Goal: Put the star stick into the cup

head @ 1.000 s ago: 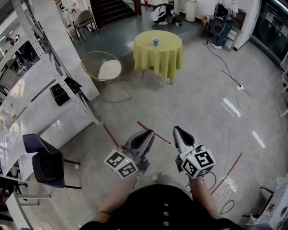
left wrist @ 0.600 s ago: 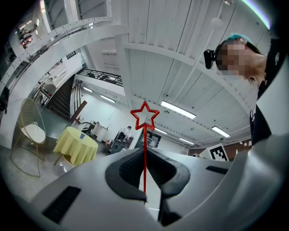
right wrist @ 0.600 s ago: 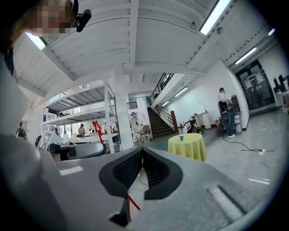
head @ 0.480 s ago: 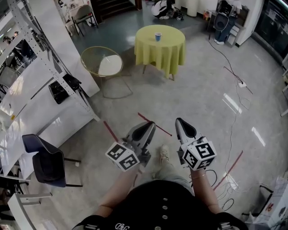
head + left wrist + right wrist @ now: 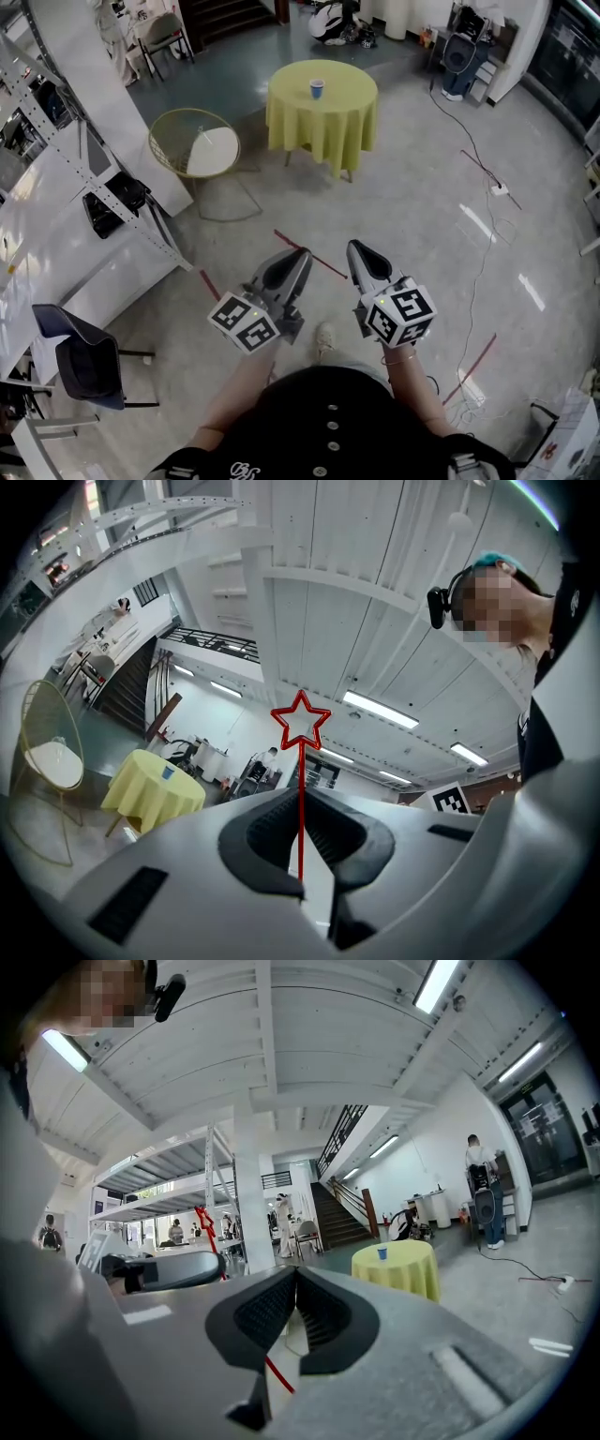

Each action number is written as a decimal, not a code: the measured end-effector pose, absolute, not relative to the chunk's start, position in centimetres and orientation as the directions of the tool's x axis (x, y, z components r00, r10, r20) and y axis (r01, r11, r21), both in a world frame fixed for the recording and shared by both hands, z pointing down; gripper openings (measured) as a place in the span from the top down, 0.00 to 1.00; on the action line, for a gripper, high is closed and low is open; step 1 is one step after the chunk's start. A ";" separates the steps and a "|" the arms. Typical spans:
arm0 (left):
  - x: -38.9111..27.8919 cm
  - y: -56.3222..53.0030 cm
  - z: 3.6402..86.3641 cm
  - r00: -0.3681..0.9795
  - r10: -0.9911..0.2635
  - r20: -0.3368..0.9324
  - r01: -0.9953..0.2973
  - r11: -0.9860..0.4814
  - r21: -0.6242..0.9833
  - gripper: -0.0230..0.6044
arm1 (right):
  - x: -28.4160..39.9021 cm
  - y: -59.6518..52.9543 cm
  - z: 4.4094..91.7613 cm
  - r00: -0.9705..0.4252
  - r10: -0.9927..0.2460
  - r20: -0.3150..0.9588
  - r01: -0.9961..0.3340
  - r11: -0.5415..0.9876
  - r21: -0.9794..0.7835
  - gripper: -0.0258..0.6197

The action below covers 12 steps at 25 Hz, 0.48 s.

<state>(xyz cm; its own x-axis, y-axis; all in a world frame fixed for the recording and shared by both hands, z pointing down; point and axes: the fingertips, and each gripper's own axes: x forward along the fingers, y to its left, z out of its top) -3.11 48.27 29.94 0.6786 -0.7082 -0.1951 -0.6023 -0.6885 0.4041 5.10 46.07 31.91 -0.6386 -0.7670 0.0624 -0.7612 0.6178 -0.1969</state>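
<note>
A thin red star stick [image 5: 301, 726] stands upright between the jaws of my left gripper [image 5: 301, 797], which is shut on its stem. In the head view the left gripper [image 5: 298, 255] and the right gripper [image 5: 356, 248] are held side by side above the floor, both pointing toward the far table. The right gripper [image 5: 296, 1281] is shut with nothing in it. A small blue cup [image 5: 317, 88] stands on the round yellow table [image 5: 342, 112], well ahead of both grippers. The cup [image 5: 382, 1253] also shows in the right gripper view, as does the star stick [image 5: 202, 1222].
A gold wire chair [image 5: 195, 150] with a white seat stands left of the table. A metal rack [image 5: 103, 178] and a dark chair [image 5: 80, 361] line the left side. Red tape strips [image 5: 314, 258] and cables [image 5: 483, 173] lie on the glossy floor. People stand far off.
Both grippers have travelled forward over the floor with the person walking; the view has swung, so the table now sits a little further left. The jaws look unchanged.
</note>
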 end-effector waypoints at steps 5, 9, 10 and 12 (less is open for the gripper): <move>-1.1 42.4 28.8 0.665 -0.716 -0.214 -0.613 -0.686 0.391 0.93 | 6.9 40.2 31.1 -0.655 -0.754 0.049 -0.747 0.636 -0.196 0.96; -0.3 38.2 28.4 0.654 -0.723 -0.224 -0.626 -0.683 0.377 0.93 | 8.2 36.3 31.0 -0.654 -0.755 0.042 -0.747 0.636 -0.196 0.96; -0.1 37.5 28.4 0.652 -0.724 -0.224 -0.628 -0.681 0.376 0.93 | 8.6 35.5 31.1 -0.653 -0.756 0.044 -0.748 0.634 -0.198 0.96; 0.4 36.3 28.4 0.649 -0.728 -0.222 -0.631 -0.677 0.378 0.93 | 9.4 34.3 31.3 -0.649 -0.759 0.052 -0.751 0.628 -0.205 0.96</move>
